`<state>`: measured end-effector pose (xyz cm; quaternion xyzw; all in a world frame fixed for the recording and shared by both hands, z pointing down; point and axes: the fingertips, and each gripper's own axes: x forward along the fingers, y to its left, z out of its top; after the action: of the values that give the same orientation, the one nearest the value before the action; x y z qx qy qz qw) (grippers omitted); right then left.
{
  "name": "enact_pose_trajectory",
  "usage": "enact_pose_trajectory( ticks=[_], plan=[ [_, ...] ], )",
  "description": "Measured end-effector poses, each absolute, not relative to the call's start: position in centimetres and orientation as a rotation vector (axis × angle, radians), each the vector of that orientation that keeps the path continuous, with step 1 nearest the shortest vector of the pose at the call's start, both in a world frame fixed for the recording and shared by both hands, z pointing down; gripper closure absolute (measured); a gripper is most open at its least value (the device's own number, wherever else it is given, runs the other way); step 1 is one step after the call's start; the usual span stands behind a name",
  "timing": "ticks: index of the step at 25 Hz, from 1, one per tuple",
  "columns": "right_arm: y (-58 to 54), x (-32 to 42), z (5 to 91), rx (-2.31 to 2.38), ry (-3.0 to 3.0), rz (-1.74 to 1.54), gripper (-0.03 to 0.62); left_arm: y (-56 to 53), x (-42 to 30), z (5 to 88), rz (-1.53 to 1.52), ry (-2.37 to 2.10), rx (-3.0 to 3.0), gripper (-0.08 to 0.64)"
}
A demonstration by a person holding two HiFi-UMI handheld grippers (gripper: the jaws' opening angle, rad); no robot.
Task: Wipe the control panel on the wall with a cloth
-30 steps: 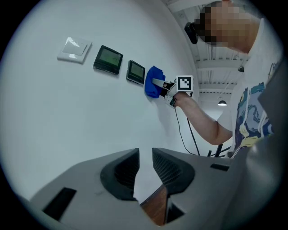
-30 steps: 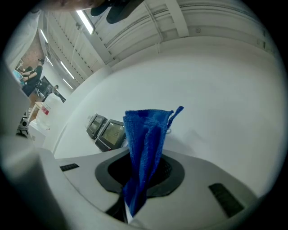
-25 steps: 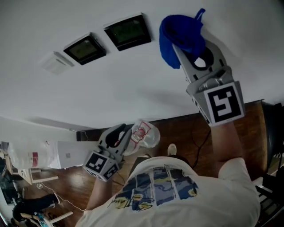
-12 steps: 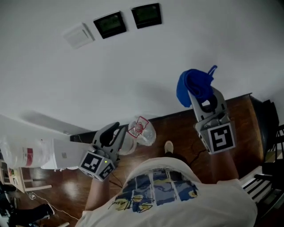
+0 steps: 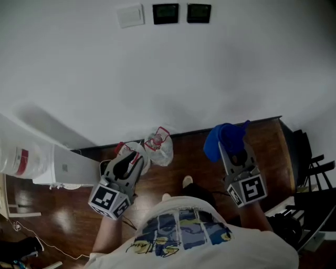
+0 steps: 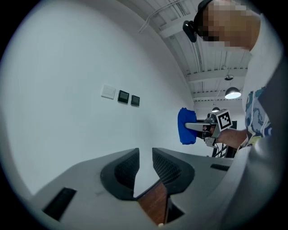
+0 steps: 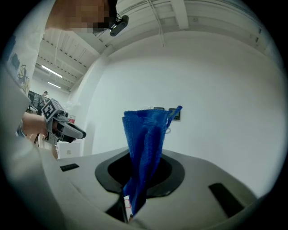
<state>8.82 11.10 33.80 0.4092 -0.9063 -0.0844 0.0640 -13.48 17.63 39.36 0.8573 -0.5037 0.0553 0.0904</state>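
While well below the control panel [image 5: 165,13], right tool [image 5: 232,153] tight on cloth [image 5: 221,137], left tool [image 6: 144,162] narrowly apart.

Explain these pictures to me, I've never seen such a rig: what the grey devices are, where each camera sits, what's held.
A person holds two hand-held grippers; there is no robot. The head view looks down from the person's head. The other two cameras ride on the grippers, looking along their jaws. The left gripper has its jaws apart, with nothing between. The right gripper is shut on a blue cloth. On the white wall are two dark control panels beside a white plate. Below is a wooden floor with a plastic bag.
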Motion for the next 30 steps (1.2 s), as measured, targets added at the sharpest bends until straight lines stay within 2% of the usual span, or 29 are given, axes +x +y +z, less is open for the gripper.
enact_pose_trajectory(
  ticks=[11,30],
  plan=[
    [16.9,10.8,34.8,1.115,-2.782,-0.141,0.518,21.2,-11.8,38.3,0.120,-1.567,2.495,0.486],
    [18.0,12.4,35.6,1.117,-2.803,-0.084,0.518,20.7,-6.7,38.1,0.177,-1.454,2.567,0.486]
  ],
)
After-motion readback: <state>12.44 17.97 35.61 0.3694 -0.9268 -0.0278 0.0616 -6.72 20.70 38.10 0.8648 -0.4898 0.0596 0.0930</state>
